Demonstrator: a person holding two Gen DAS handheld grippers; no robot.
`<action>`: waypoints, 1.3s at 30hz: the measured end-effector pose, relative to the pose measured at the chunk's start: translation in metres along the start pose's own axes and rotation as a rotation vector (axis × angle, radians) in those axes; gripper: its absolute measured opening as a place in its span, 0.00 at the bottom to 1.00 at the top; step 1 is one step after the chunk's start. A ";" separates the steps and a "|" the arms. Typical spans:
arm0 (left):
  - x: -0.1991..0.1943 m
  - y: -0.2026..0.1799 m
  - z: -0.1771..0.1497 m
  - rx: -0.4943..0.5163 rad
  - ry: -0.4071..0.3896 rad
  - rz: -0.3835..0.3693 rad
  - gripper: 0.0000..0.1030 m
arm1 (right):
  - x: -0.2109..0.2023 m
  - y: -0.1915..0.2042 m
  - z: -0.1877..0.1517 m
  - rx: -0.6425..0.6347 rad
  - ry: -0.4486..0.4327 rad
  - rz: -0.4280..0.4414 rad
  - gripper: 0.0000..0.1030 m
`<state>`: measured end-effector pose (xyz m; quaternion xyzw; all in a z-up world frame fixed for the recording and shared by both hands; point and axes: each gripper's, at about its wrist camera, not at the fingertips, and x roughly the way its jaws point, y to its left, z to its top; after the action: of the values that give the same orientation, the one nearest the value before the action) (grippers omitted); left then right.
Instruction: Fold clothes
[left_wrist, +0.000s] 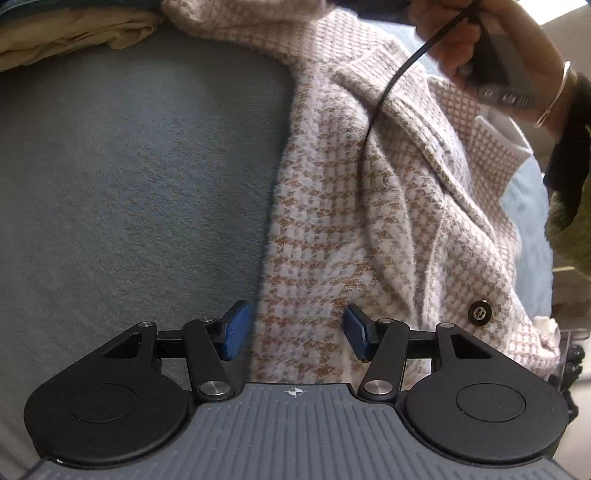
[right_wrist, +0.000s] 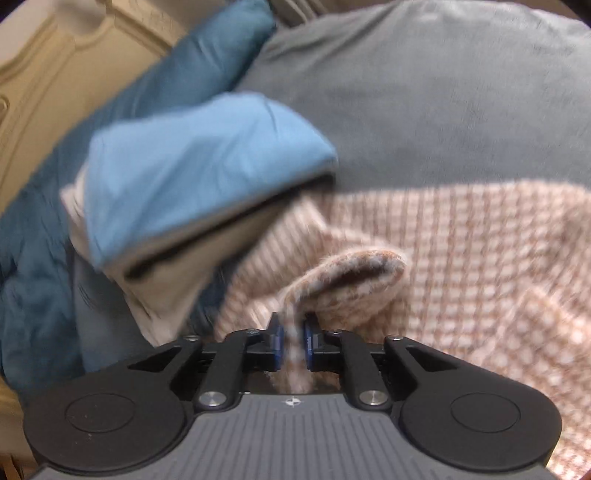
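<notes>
A pink-and-white houndstooth knit jacket (left_wrist: 332, 221) lies on a grey-blue bed cover (left_wrist: 129, 184), with a dark button (left_wrist: 479, 314) near its right edge. My left gripper (left_wrist: 295, 332) hangs open over the jacket's left edge, blue pads apart and fabric showing between them. In the right wrist view the same jacket (right_wrist: 461, 258) spreads across the lower right. My right gripper (right_wrist: 293, 338) is shut on a strip of the sleeve, whose cuff (right_wrist: 351, 273) curls up just beyond the pads. This view is blurred.
A folded light-blue cloth (right_wrist: 192, 166) and a teal blanket (right_wrist: 33, 258) lie left of the jacket, before a beige headboard (right_wrist: 55, 74). Beige cloth (left_wrist: 74, 37) sits at the bed's far left. A person's hand (left_wrist: 461, 48), a black cable (left_wrist: 388, 96) and a green sleeve (left_wrist: 569, 229) are at the right.
</notes>
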<state>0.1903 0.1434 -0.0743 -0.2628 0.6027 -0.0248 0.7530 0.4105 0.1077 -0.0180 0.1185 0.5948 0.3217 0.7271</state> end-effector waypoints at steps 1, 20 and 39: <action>-0.001 -0.001 0.002 0.008 0.006 0.002 0.53 | -0.001 0.000 -0.005 0.000 0.022 -0.029 0.30; -0.047 0.041 0.026 -0.069 0.043 0.106 0.54 | -0.035 -0.018 -0.100 -0.497 0.031 -0.681 0.58; -0.031 -0.042 0.065 0.136 0.058 0.147 0.54 | -0.423 -0.160 -0.152 0.075 -0.474 -1.172 0.14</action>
<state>0.2535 0.1425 -0.0196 -0.1655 0.6387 -0.0179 0.7513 0.2839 -0.3042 0.1868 -0.1335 0.3948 -0.1861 0.8898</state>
